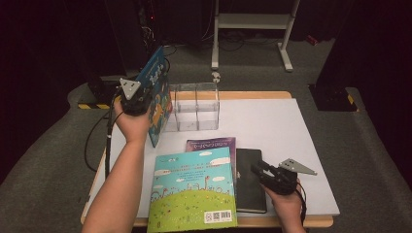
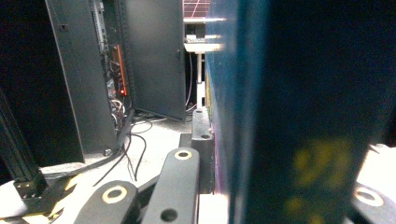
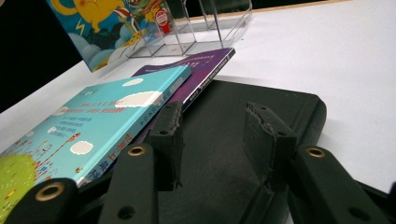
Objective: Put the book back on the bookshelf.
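Note:
My left gripper (image 1: pixel 144 97) is shut on a dark blue picture book (image 1: pixel 158 94), which stands tilted on its edge at the table's far left, beside a clear acrylic organizer (image 1: pixel 197 107). In the left gripper view the book's cover (image 2: pixel 280 116) looms at the right, with one finger (image 2: pixel 201 135) pressed flat against it. My right gripper (image 1: pixel 258 171) is open just above a black notebook (image 1: pixel 250 194) at the near right, with nothing between its fingers (image 3: pixel 170 135). A light blue and green book (image 1: pixel 192 189) lies next to the notebook, partly on a purple book (image 1: pixel 214 144).
The white tabletop (image 1: pixel 277 121) has bare room at the right and behind the notebook. A white stand frame (image 1: pixel 252 22) is on the floor beyond the table. A dark equipment cabinet (image 2: pixel 154 56) with cables rises at the far left.

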